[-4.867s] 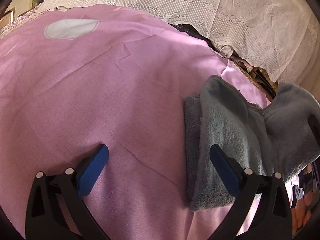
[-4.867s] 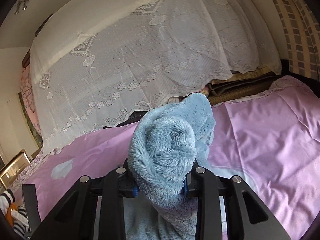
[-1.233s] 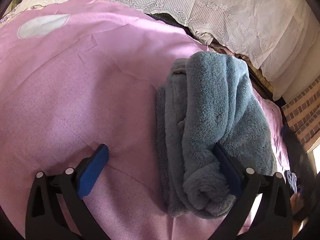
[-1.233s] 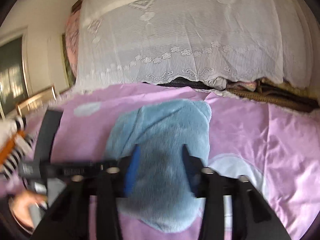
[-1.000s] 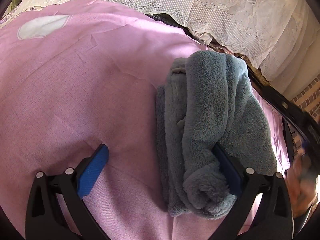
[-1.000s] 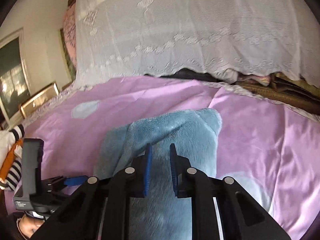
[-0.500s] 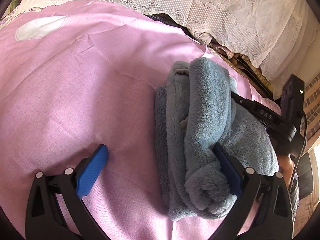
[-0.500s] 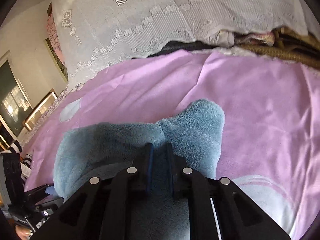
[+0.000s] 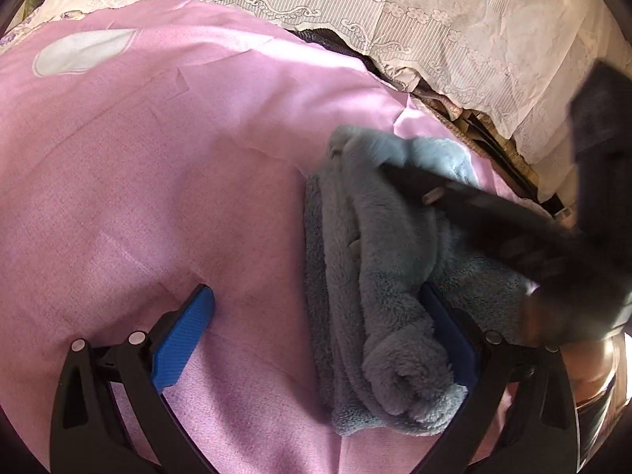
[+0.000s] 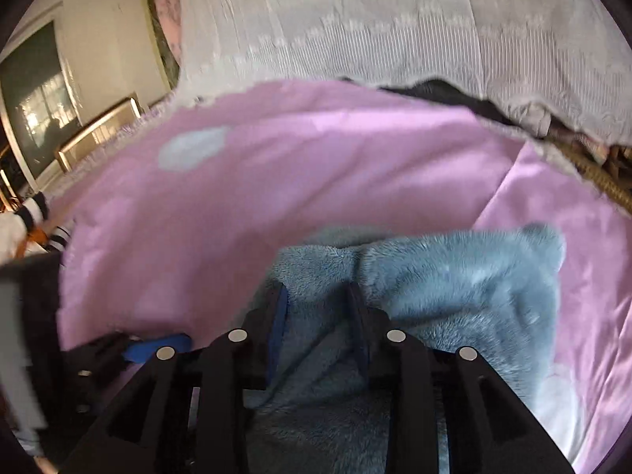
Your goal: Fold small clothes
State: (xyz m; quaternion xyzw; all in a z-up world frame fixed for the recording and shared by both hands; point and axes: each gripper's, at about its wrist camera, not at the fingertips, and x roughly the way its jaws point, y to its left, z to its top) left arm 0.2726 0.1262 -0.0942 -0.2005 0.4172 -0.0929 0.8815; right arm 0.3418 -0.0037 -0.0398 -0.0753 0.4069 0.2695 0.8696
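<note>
Broadly, a pink bedsheet [image 9: 166, 181] fills both views, with a white lace cover [image 10: 395, 31] draped over bedding behind it. On the sheet lies a folded blue fleece garment [image 9: 379, 308], its layers stacked and one end rolled up near the left wrist camera. Left gripper [image 9: 316, 328]: jaws spread wide, one blue pad on bare sheet, the other against the garment's side, nothing clamped. Right gripper [image 10: 318, 312]: lowered onto the top of the garment, jaws just opening, now a narrow gap with fleece between the pads but not pinched. Striped clothing [image 10: 35, 213] sits at the sheet's far edge.
</note>
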